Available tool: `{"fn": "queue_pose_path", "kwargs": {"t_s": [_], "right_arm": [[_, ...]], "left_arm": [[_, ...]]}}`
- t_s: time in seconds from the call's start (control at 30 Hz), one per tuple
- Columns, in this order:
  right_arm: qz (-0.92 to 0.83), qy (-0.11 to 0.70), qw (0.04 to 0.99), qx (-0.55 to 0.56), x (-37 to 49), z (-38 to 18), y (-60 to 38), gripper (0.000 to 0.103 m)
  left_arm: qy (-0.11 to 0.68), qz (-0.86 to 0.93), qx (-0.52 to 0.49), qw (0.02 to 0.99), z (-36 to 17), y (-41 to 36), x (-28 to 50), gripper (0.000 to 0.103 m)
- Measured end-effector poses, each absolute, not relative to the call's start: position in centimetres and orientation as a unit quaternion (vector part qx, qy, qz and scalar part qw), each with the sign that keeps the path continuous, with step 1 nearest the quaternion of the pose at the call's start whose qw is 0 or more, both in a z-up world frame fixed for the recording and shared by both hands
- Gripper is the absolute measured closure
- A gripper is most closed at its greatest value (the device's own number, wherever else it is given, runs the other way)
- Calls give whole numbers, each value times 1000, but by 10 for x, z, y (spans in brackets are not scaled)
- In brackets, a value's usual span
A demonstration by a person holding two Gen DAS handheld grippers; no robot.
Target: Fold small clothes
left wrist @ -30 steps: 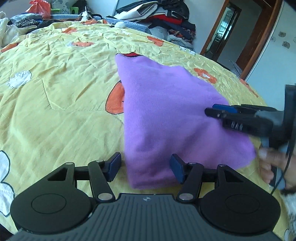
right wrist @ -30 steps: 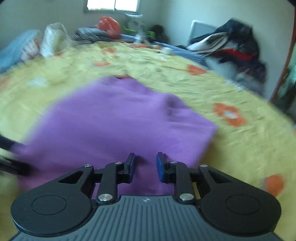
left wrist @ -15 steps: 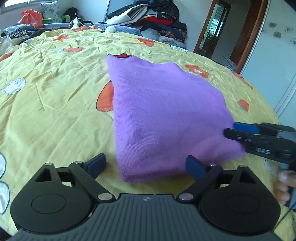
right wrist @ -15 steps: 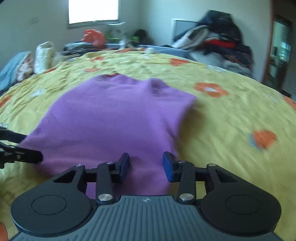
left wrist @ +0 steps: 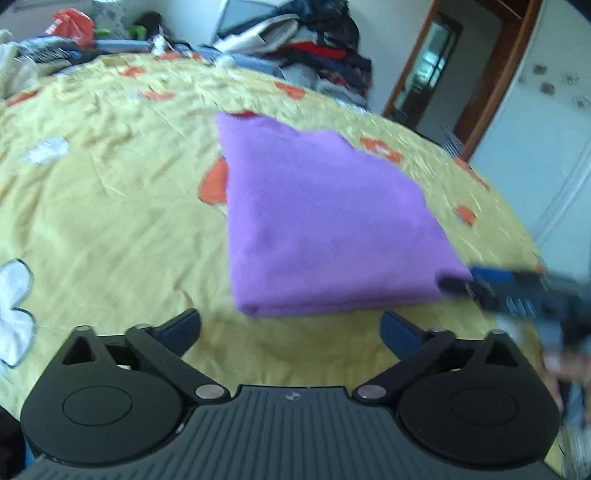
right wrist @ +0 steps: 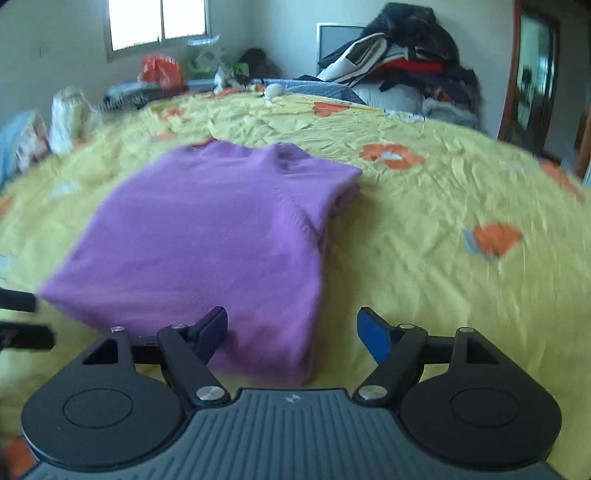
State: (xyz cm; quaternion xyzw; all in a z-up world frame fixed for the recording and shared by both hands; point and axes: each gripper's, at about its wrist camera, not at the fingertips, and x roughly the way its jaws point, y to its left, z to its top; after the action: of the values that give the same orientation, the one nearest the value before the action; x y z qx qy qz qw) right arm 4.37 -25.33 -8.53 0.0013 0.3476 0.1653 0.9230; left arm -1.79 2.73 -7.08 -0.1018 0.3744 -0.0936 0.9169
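Note:
A purple knit garment point(left wrist: 325, 221) lies folded into a flat rectangle on the yellow flowered bedspread point(left wrist: 110, 206). My left gripper point(left wrist: 290, 330) hovers just short of the garment's near folded edge, its jaws opening wide with only bedspread between them. In the right wrist view the same garment point(right wrist: 207, 236) fills the middle. My right gripper point(right wrist: 293, 332) sits over its near right corner, jaws opening, cloth beneath and between them but not pinched. The right gripper point(left wrist: 491, 286) also shows, blurred, at the garment's right corner in the left wrist view.
A heap of clothes point(right wrist: 406, 70) is piled at the bed's far side beside a doorway point(left wrist: 424, 81). Bags and clutter point(right wrist: 162, 70) line the far wall under a window point(right wrist: 159, 22). A white cupboard door point(left wrist: 546, 147) stands to the right.
Both grippers have opened and let go of the purple garment, which now rests flat. The left gripper has backed off its near edge; the right has slid along to the garment's right corner.

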Motion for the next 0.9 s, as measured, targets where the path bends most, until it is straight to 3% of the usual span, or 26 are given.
{"fn": "queue_pose_path", "kwargs": {"t_s": [0.13, 0.27, 0.53, 0.63, 0.77, 0.9], "right_arm": [[149, 351, 924, -27, 11, -101, -244, 24], [117, 350, 928, -49, -12, -104, -235, 1], [107, 360, 927, -22, 10, -108, -239, 0], [124, 369, 921, -25, 25, -102, -237, 0], [113, 307, 945, 25, 33, -73, -250, 0], [141, 284, 948, 22, 93, -61, -233, 0]], "left_arm": [[402, -74, -92, 908, -80, 19, -7, 0], [392, -48, -24, 918, -88, 1, -7, 0], [391, -5, 0, 920, -92, -12, -2, 0], [410, -36, -72, 909, -75, 4, 6, 0], [346, -58, -49, 935, -36, 6, 27, 0], [355, -121, -29, 927, -34, -14, 93, 0]]}}
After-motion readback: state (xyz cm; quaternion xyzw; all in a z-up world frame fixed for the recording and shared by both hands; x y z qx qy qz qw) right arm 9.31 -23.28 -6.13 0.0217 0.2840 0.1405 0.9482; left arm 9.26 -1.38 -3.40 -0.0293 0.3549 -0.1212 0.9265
